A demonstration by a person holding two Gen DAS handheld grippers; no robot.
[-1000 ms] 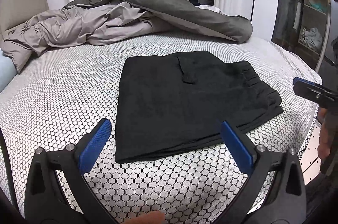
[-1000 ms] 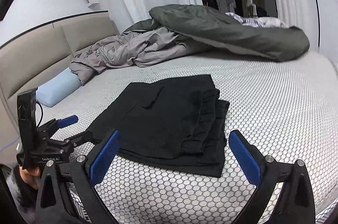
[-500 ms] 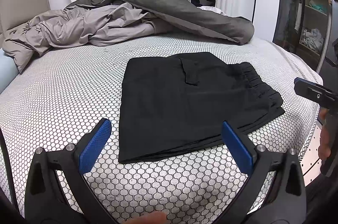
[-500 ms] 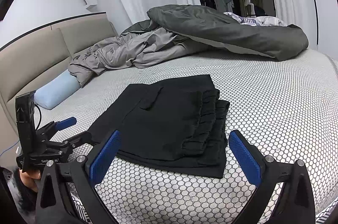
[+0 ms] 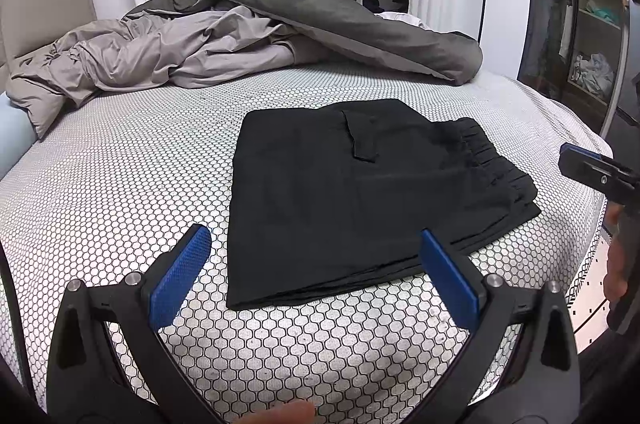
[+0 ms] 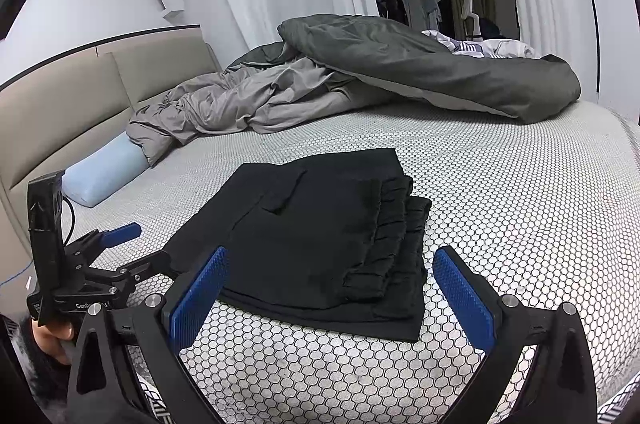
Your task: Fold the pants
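Legible text: one partial white marking, "GenR…", printed on the black body of the left tongs (image 6: 120, 248), right wrist view. Remaining characters are hidden. No other text readable.

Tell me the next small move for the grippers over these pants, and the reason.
Probably ease both back and stop: the black pants already lie folded into a compact stack on the bed, and the left gripper and right gripper are open, holding nothing.
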